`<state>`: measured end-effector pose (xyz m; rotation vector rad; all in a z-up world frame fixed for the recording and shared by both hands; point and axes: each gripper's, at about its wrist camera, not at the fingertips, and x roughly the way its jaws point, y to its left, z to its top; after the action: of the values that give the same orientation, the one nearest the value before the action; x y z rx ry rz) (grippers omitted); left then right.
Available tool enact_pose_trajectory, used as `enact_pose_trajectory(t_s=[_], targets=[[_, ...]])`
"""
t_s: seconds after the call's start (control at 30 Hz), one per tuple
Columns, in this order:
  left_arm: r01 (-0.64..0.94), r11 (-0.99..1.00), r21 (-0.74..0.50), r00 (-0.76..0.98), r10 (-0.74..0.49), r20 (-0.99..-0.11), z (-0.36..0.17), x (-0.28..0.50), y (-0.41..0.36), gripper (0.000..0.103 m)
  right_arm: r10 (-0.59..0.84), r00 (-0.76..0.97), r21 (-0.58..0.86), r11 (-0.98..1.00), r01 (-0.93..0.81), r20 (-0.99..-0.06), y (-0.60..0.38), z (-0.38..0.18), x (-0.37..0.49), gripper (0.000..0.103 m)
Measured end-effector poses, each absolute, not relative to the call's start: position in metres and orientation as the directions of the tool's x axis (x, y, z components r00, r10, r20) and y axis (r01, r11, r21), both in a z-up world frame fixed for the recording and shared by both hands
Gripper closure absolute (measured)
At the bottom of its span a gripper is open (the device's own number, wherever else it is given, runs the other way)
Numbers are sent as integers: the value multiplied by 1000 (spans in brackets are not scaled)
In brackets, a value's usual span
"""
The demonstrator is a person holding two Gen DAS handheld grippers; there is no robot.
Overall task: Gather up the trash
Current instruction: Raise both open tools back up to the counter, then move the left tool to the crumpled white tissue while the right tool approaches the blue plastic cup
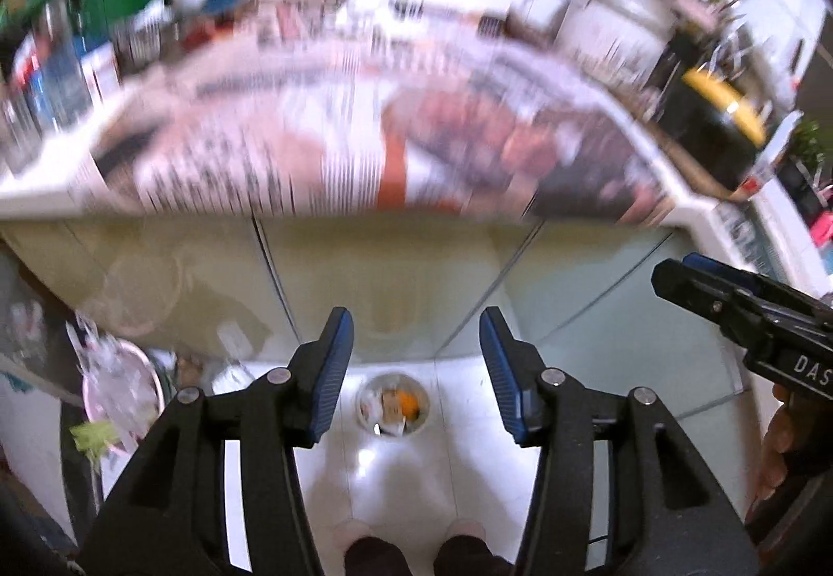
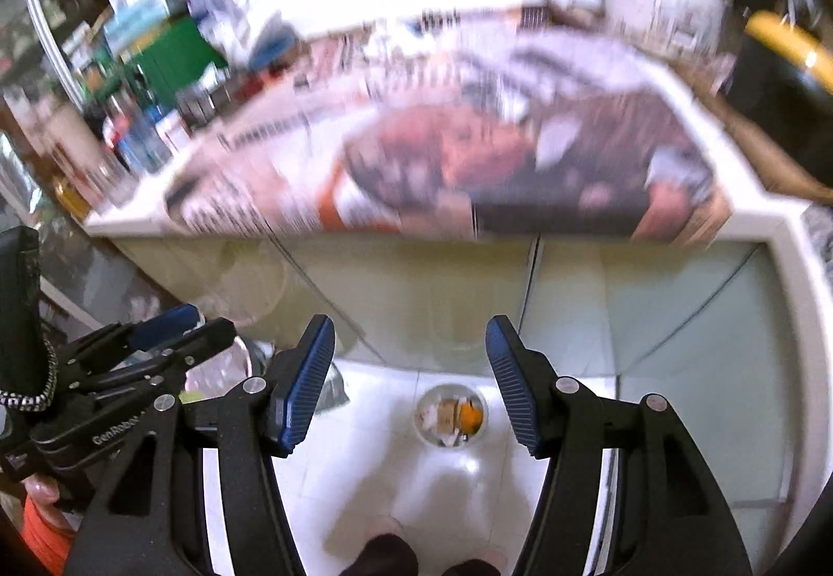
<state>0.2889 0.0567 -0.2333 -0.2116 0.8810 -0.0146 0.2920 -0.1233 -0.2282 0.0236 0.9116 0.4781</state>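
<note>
Trash bin [image 1: 393, 404] sits on the white tile floor [image 1: 364, 466], seen from above w/ a clear liner, holding pale scraps and one orange bit. In the left wrist view it lies between the two blue pads of the left tongs [image 1: 416, 368], just below their tips, far beneath them, nothing touching. Left tongs stand apart, nothing between the pads. In the right wrist view the same bin [image 2: 452, 414] shows between the right tongs [image 2: 411, 378] too, a little toward 3 o'clock of centre, again far below. Right tongs also apart, empty.

Right tongs show in the left view at 3 o'clock [image 1: 729, 305], a hand [image 1: 781, 440] gripping the handle. Left tongs show in the right view at 9 o'clock [image 2: 156, 342].

Table [image 1: 47, 196] edge crosses at 12 o'clock, covered w/ newspaper [image 1: 364, 144]; all blurred. Glass-front cabinet [image 1: 395, 274] runs under it. Dark shoes [image 1: 375, 555] at 6 o'clock.
</note>
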Motion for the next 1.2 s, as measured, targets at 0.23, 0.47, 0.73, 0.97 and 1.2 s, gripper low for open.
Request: enact_pose_trajectory(t_s=[0.23,0.47,0.73,0.97,1.2], targets=[[15,986,-165,754,-119,-646,-123,266,75,39,366,639,182,924,-337,-676,-115,-145,258,35],[65,991,-119,831,-120,-543,-64,247,77,19,346,732,179,937,-300,-587,-112,-98,240,32],[65,991,-120,858,-117,-500,-48,278,74,2,303,809,137,953,-271,-504,-120,-73,257,25],[18,996,-89,887,-57,-457,-38,338,65,2,332,813,136,943,-304,-478,-134,-74,324,24],[-39,995,-96,884,-11,-468,-32,427,53,2,377,792,111,922,-371,-481,-140,-65,401,24]])
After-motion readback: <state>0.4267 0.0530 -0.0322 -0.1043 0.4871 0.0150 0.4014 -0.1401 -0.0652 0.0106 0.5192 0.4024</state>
